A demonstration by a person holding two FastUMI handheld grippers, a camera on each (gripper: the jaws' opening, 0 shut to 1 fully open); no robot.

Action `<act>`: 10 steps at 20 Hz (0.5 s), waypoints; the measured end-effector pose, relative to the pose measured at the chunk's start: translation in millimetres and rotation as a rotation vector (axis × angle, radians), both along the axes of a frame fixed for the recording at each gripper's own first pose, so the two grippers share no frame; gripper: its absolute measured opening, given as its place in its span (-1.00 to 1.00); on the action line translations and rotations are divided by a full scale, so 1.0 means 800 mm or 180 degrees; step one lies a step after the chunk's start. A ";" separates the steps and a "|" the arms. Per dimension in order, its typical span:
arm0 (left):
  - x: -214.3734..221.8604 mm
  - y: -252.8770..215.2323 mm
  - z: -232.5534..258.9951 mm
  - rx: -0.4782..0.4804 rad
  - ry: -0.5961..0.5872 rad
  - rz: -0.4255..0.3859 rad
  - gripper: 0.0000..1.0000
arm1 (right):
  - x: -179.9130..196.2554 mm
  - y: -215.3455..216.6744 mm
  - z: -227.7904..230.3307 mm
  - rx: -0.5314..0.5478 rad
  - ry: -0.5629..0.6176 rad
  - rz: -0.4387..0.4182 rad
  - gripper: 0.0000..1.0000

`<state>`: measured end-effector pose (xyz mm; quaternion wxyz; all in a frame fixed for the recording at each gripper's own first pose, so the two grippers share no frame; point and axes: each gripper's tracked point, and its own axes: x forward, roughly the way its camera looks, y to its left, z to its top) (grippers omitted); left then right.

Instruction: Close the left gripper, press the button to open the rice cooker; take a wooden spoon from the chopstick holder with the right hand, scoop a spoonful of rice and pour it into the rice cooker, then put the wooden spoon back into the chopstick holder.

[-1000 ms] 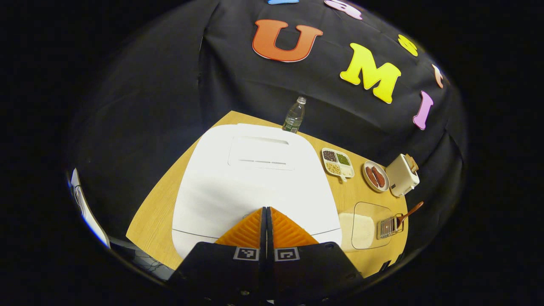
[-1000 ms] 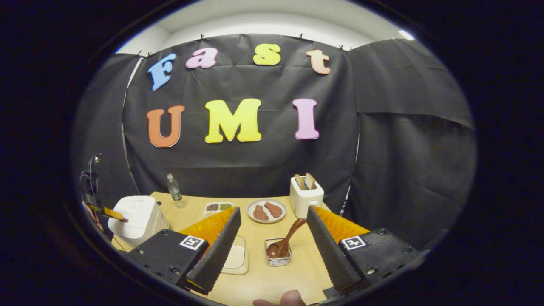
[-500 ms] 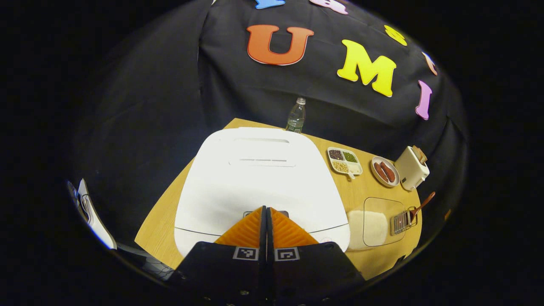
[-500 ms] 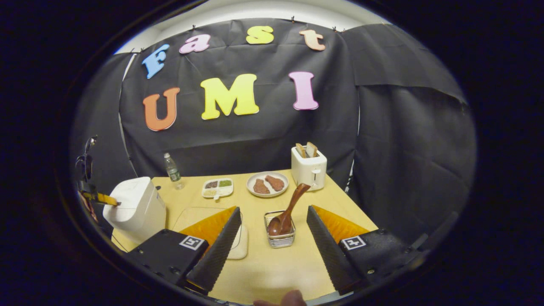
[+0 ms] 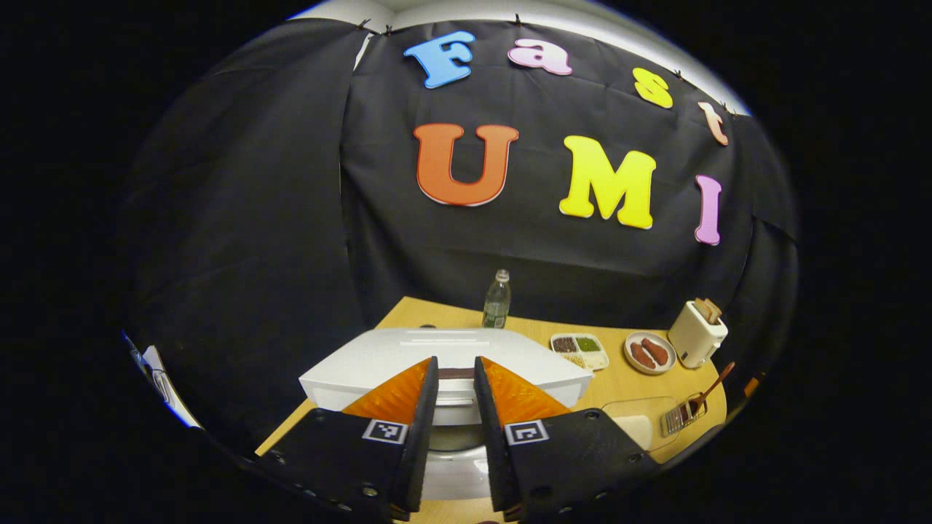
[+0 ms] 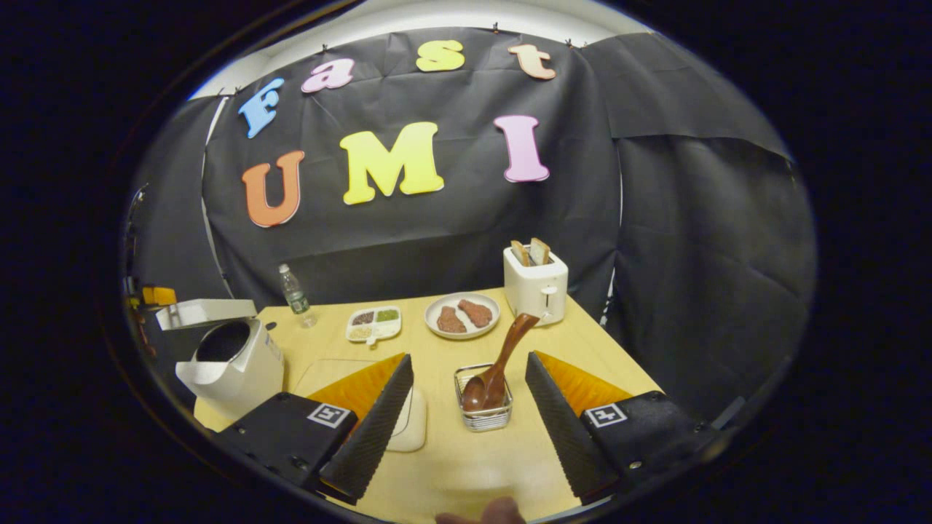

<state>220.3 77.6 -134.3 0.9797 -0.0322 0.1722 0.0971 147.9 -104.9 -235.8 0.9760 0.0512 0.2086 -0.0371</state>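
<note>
Directly ahead of right tongs point(image 6: 466, 400), wooden spoon point(image 6: 497, 367), apart, in chopstick holder point(image 6: 483, 418)

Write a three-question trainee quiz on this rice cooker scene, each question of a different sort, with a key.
1. True or false: the white rice cooker has its lid raised.
2. Where is the brown wooden spoon? A) in the right gripper B) in the wire chopstick holder C) on the round plate
3. Fill in: the white toaster holds two slices of ____.

Key: 1 true; 2 B; 3 bread.
</note>
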 end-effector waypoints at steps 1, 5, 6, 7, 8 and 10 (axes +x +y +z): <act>0.007 0.001 0.018 0.0005 -0.0107 0.0026 -0.22 | -0.002 -0.002 0.005 0.0012 -0.0039 -0.0015 1.00; 0.019 0.002 0.050 -0.0091 -0.0255 0.0107 0.09 | -0.007 -0.018 0.023 0.0014 -0.0159 -0.0081 1.00; 0.019 0.001 0.055 -0.0111 -0.0283 0.0119 0.17 | -0.010 -0.022 0.027 0.0013 -0.0183 -0.0095 1.00; 0.017 -0.003 0.058 -0.0116 -0.0294 0.0109 0.22 | -0.012 -0.026 0.028 0.0007 -0.0208 -0.0113 1.00; 0.013 -0.003 0.061 -0.0084 -0.0299 0.0123 0.41 | -0.013 -0.030 0.030 0.0003 -0.0226 -0.0130 1.00; 0.009 0.000 0.071 0.0003 -0.0341 0.0158 0.80 | -0.018 -0.037 0.031 0.0018 -0.0247 -0.0167 1.00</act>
